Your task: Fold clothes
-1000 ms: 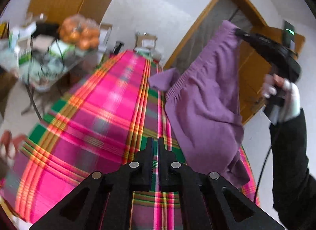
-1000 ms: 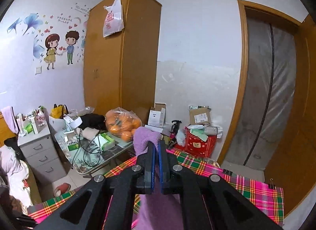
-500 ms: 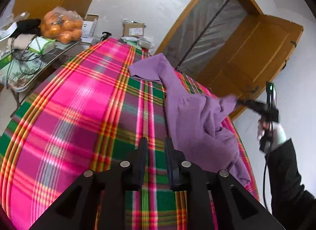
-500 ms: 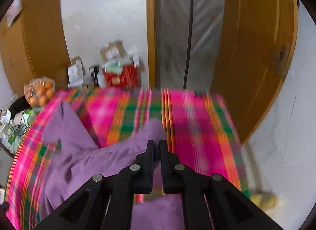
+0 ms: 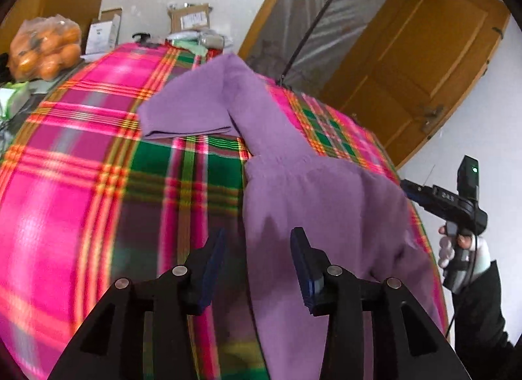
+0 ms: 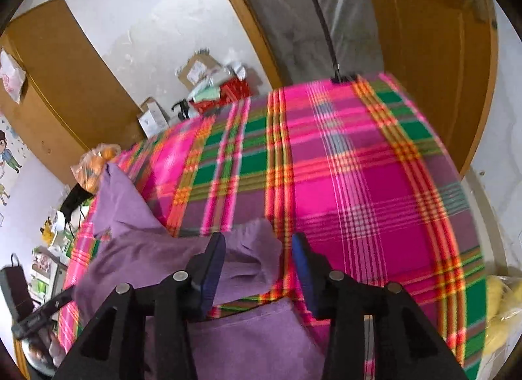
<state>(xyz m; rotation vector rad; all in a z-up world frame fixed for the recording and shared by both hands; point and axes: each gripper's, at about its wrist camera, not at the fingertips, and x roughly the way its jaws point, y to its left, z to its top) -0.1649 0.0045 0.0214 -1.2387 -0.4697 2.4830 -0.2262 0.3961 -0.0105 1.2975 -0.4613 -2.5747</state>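
Dropped flat from mid-air a second earlier: purple garment [image 5: 303, 184] now sprawled on the plaid-covered counter [image 5: 81, 184]. Both released, too: left hand-held gripper [image 5: 257, 259] spread wide and empty over its near hem, right hand-held gripper [image 6: 257, 265] equally wide above a corner. Long axis away from the left one, toward the door [image 5: 424, 63]. Left nearer.

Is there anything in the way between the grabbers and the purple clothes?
Nothing visible. The purple clothes lie on the plaid cloth right under both open grippers: the left gripper straddles their edge, and the right gripper has a corner of them between its fingers.
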